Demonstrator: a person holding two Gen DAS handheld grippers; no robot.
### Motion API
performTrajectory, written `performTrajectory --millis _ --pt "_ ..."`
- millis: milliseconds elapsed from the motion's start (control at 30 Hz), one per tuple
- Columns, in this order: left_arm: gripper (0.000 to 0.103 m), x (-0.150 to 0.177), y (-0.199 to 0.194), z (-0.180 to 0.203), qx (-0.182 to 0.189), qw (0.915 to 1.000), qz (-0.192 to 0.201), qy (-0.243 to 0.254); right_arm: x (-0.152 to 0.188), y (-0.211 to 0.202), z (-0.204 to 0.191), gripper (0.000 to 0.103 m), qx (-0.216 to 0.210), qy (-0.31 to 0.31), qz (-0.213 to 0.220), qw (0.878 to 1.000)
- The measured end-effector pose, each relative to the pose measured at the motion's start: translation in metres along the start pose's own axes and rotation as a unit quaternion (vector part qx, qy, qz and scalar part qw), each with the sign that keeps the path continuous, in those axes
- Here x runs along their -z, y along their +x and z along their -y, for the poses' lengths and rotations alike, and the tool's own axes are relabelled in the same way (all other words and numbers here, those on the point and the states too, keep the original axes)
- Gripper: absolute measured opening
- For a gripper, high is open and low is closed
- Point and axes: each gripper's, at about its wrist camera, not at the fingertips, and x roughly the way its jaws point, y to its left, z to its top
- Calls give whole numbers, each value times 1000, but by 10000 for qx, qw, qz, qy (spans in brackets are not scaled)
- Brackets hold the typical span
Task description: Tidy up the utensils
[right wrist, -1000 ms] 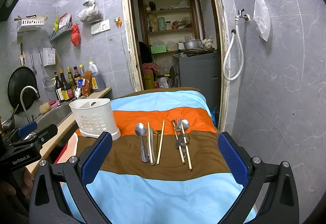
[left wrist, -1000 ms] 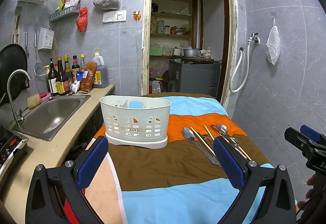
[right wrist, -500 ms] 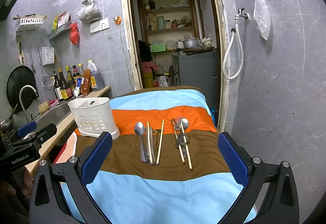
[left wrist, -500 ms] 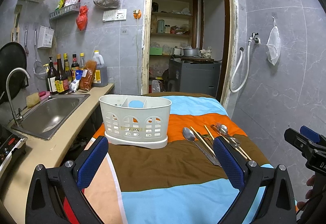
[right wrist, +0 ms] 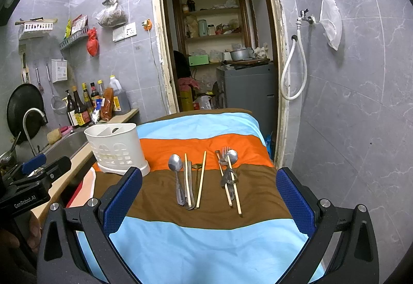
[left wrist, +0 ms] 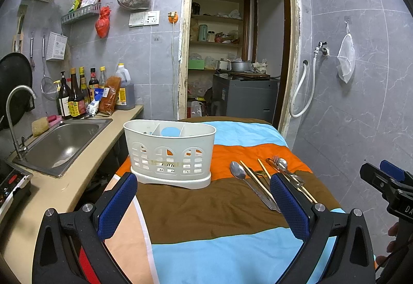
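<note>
A white slotted utensil caddy stands on the striped cloth, also in the right wrist view. Two groups of utensils lie on the brown and orange stripes: a spoon with a knife and chopsticks, and a fork, spoon and chopsticks. They also show in the left wrist view. My left gripper is open and empty, near the caddy. My right gripper is open and empty, just short of the utensils.
A striped cloth covers the table. A steel sink with a tap and a counter with bottles lie to the left. An open doorway is behind, and a tiled wall closes the right side.
Both grippers have drifted only slightly; the view has shifted a little. Nothing was picked up or moved.
</note>
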Motion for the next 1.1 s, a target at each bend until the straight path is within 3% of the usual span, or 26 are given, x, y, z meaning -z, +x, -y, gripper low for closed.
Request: performTrajectory --millis 1100 --pt "103 1 0 12 55 10000 -19 36 2 2 13 102 -6 21 -32 10000"
